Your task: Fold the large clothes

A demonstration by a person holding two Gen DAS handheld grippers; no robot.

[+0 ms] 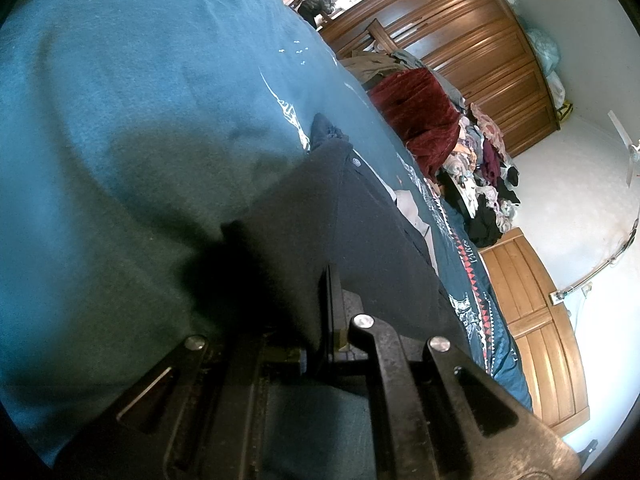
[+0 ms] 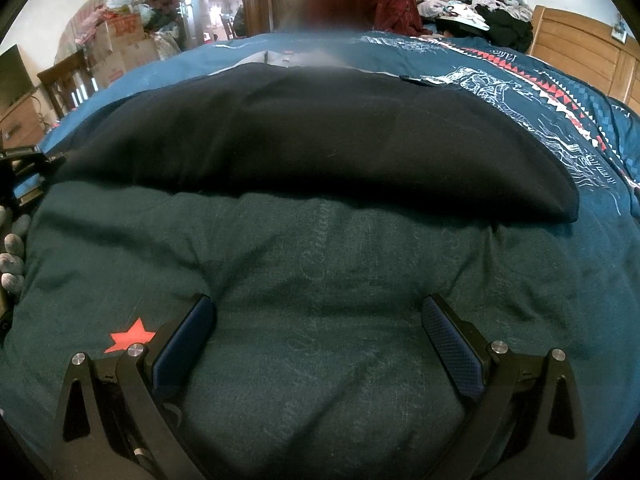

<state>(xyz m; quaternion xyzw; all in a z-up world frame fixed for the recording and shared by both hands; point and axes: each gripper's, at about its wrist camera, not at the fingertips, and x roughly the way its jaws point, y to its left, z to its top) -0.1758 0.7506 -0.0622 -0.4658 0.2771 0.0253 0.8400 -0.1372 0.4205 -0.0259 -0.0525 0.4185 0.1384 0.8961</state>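
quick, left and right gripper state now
left gripper: shut on the black garment.
right gripper: open, holding nothing, over the teal bedspread.

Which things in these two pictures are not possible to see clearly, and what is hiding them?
- Left gripper, left wrist view: its tips are shut on the dark garment, which hides them.
- Dark garment, right wrist view: its far edge is blurred, so its type is unclear.
- Red cloth, right wrist view: blurred, shape uncertain.
- Gloved hand, right wrist view: cut off by the left edge.
- Clothes pile, left wrist view: pieces too small to tell apart.
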